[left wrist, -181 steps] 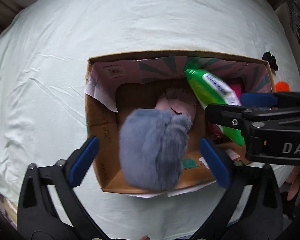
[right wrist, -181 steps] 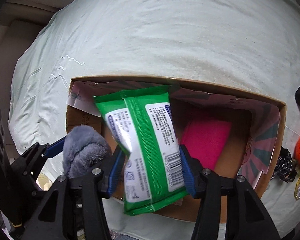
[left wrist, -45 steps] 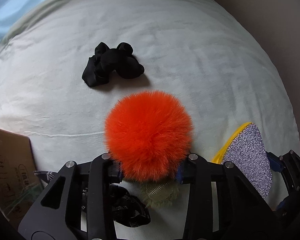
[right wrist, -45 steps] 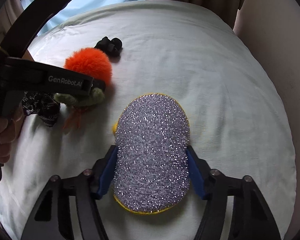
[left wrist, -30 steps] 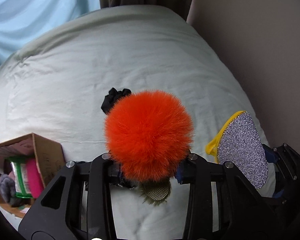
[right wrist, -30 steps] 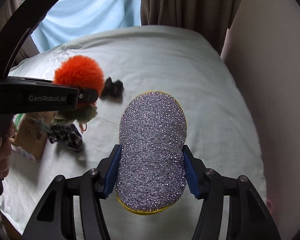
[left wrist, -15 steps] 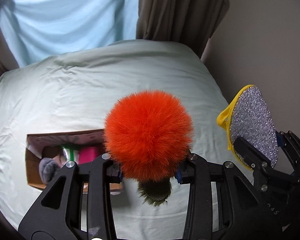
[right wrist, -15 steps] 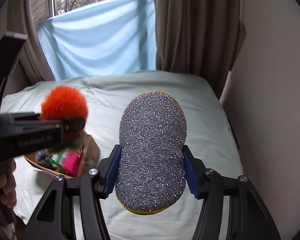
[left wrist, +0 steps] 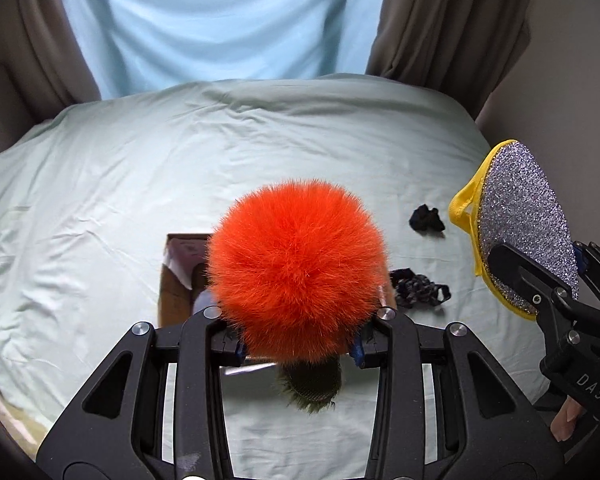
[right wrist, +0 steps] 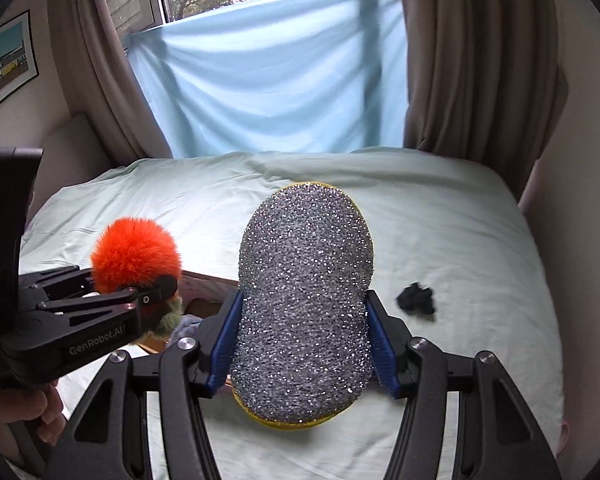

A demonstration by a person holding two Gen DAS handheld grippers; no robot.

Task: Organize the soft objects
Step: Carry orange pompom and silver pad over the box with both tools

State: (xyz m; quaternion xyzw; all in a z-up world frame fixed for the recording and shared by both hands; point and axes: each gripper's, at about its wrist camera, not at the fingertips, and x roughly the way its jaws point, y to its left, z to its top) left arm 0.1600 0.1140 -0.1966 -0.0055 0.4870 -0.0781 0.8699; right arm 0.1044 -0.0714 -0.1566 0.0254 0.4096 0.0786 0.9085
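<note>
Step in hand: carrying 2 soft items at once toward the open brown cardboard box (left wrist: pixel 175 288) that sits on the pale green bed sheet (left wrist: pixel 100 200); both items are lifted clear of the bed.
Left gripper (left wrist: pixel 298 350): its fingers are clenched on the fluffy orange pom-pom with an olive-green furry base (left wrist: pixel 298 270), which hangs above the box and hides most of the opening in the left wrist view.
Right gripper (right wrist: pixel 302 344): its blue-padded fingers (right wrist: pixel 224 340) pinch the silver glitter oval scrubbing pad with a yellow rim (right wrist: pixel 306 304) by its 2 long edges, held upright over the bed, to the right of the box.
Box contents: only a sliver shows, a pale lining flap and something bluish-grey inside; how full it is cannot be told.
Left on the bed: a small black crumpled fabric piece (left wrist: pixel 427 220) and a dark patterned fabric band (left wrist: pixel 418 290), both to the right of the box and apart from each other.
Progress, as a judgement: partway, since 2 items are in the air and 2 lie loose.
Next move calls for: lowering the pom-pom into the opening before the left fingers let go, then shifting the right gripper leftward over the box for the pad.
Care needed: the 2 grippers are close together, so 1 should drop at a time, and the pad likely needs tilting flat to fit.
</note>
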